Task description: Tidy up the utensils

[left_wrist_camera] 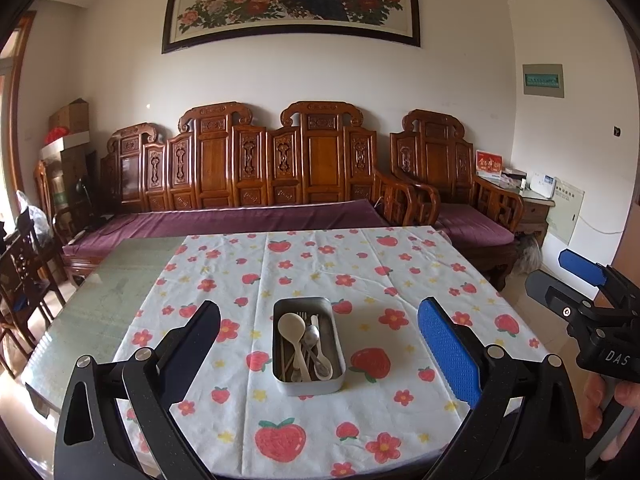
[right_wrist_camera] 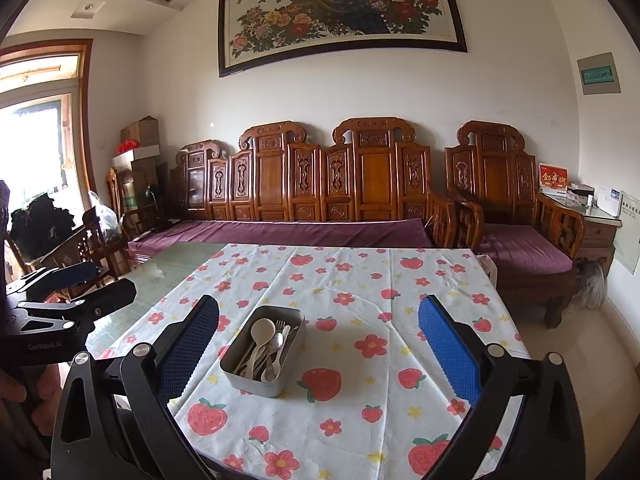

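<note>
A grey metal box (left_wrist_camera: 335,352) (right_wrist_camera: 236,376) stands on the strawberry-print tablecloth (left_wrist_camera: 360,264) (right_wrist_camera: 360,280). Inside it lie a cream plastic spoon (left_wrist_camera: 294,332) (right_wrist_camera: 260,334), a metal spoon (left_wrist_camera: 314,338) (right_wrist_camera: 275,346), a fork, and several chopsticks. My left gripper (left_wrist_camera: 320,340) hangs open above the near table edge, its fingers framing the box from a distance. My right gripper (right_wrist_camera: 318,340) is open too, with the box just left of its centre line. Both hold nothing. Each gripper shows at the edge of the other's view.
A carved wooden sofa (left_wrist_camera: 256,168) with purple cushions runs behind the table, an armchair (right_wrist_camera: 508,208) to its right. Bare glass tabletop (left_wrist_camera: 104,292) lies left of the cloth. Wooden chairs (left_wrist_camera: 24,272) and boxes crowd the far left. A hand (left_wrist_camera: 616,408) holds the right gripper's handle.
</note>
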Demonstrator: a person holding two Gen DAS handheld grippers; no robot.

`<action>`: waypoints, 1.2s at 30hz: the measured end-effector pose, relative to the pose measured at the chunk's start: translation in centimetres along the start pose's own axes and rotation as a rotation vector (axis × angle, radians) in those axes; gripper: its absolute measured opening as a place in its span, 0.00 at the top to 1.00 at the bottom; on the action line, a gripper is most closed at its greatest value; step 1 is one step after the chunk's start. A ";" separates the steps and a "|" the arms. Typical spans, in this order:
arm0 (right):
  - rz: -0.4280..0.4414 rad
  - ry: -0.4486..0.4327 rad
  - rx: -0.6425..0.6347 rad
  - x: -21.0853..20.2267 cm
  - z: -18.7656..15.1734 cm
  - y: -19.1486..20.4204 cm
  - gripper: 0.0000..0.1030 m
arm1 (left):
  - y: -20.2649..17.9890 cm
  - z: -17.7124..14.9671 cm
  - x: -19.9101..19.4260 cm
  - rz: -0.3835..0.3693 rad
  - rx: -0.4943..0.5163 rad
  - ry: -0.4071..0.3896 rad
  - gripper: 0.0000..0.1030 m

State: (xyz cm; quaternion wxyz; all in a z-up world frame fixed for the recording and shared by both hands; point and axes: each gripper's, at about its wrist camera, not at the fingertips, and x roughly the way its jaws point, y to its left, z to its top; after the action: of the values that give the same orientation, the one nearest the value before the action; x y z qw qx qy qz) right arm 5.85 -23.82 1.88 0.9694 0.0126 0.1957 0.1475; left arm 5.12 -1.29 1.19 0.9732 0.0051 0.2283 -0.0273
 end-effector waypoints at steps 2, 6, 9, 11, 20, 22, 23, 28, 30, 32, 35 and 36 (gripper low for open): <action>0.000 -0.001 0.001 0.0 0.0 0.0 0.02 | 0.0 0.0 0.0 0.002 0.000 -0.002 0.07; 0.002 0.000 0.000 0.0 0.0 0.0 0.02 | 0.0 0.0 0.1 0.001 -0.002 -0.003 0.07; 0.003 0.001 0.001 0.0 0.0 0.1 0.02 | 0.0 0.0 0.0 0.009 -0.003 -0.007 0.07; 0.002 0.000 0.003 0.0 0.0 0.1 0.02 | -0.1 0.0 0.0 0.008 -0.005 -0.007 0.07; 0.002 0.000 0.001 0.1 -0.1 0.2 0.02 | -0.2 0.0 0.0 0.007 -0.004 -0.006 0.07; 0.002 0.000 0.003 0.1 -0.1 0.2 0.02 | -0.2 0.1 0.0 0.007 -0.003 -0.006 0.07; 0.002 0.000 0.003 0.1 -0.1 0.2 0.02 | -0.2 0.1 -0.1 0.007 -0.003 -0.006 0.07; 0.002 0.000 0.003 0.1 -0.1 0.2 0.02 | -0.3 0.0 0.0 0.005 -0.003 -0.006 0.07; 0.002 0.000 0.003 0.1 -0.1 0.3 0.02 | -0.2 0.0 -0.1 0.005 -0.003 -0.007 0.07; 0.002 0.000 0.002 0.1 -0.1 0.2 0.02 | -0.2 0.0 -0.1 0.003 -0.005 -0.006 0.07; 0.002 -0.001 0.002 0.1 -0.1 0.2 0.02 | -0.3 0.1 -0.1 0.004 -0.004 -0.008 0.07; 0.003 0.000 0.003 0.1 -0.1 0.2 0.02 | -0.3 0.1 -0.1 0.003 -0.005 -0.009 0.07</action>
State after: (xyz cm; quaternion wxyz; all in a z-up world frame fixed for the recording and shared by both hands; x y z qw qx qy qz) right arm 5.83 -23.61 1.77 0.9692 0.0142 0.1958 0.1486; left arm 5.08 -1.56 1.33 0.9743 0.0030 0.2240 -0.0251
